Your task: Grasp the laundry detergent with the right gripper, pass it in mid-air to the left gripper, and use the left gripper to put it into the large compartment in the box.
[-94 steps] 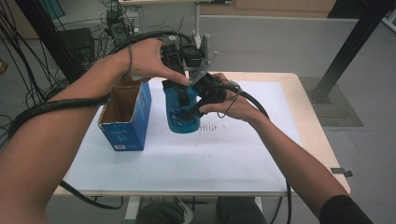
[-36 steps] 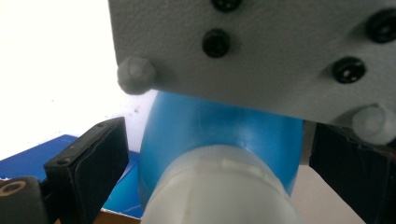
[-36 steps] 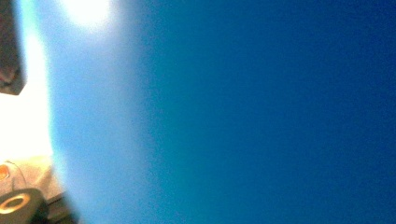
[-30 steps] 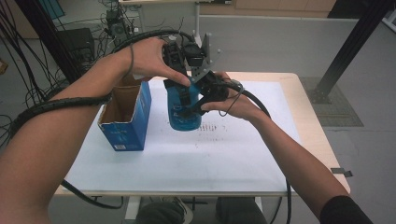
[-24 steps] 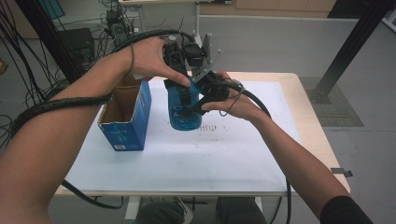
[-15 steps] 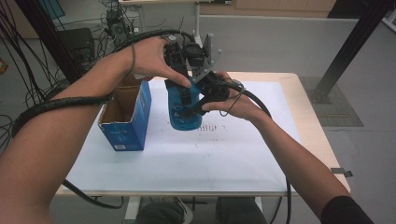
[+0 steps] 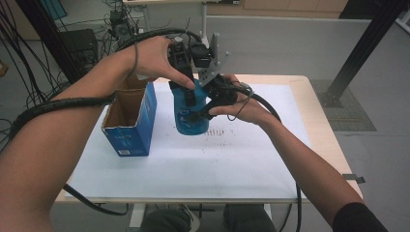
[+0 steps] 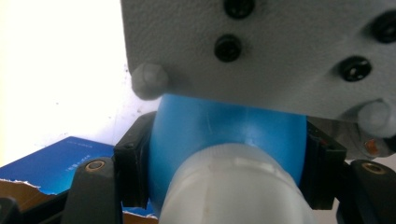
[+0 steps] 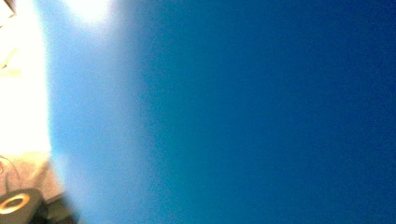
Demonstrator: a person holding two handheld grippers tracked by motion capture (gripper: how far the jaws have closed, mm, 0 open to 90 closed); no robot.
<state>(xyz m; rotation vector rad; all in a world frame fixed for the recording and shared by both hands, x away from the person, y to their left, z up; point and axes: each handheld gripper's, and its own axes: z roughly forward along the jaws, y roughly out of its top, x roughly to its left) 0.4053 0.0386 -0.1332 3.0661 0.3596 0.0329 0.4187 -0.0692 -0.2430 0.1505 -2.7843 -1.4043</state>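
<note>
Above the table (image 7: 290, 159), just right of an open blue box (image 7: 126, 123), the right gripper (image 7: 205, 108) clamps a blue bottle (image 7: 191, 116) at 3 o'clock while the left gripper (image 7: 186, 89), jaws just closed, grips its shoulder below the white cap (image 8: 233, 186); next, likely a careful uncapping twist.

In the right gripper view the blue bottle (image 9: 243, 112) sits so close that it is only a blurry blue wall, and it hides that claw's jaws. In the left gripper view a grey plate (image 8: 261, 46) covers the bottle's lower part, and its white cap (image 8: 233, 186) is cut off at the bottom edge. The writing on the blue box (image 7: 130, 121) beside the claws is too small to read.
</note>
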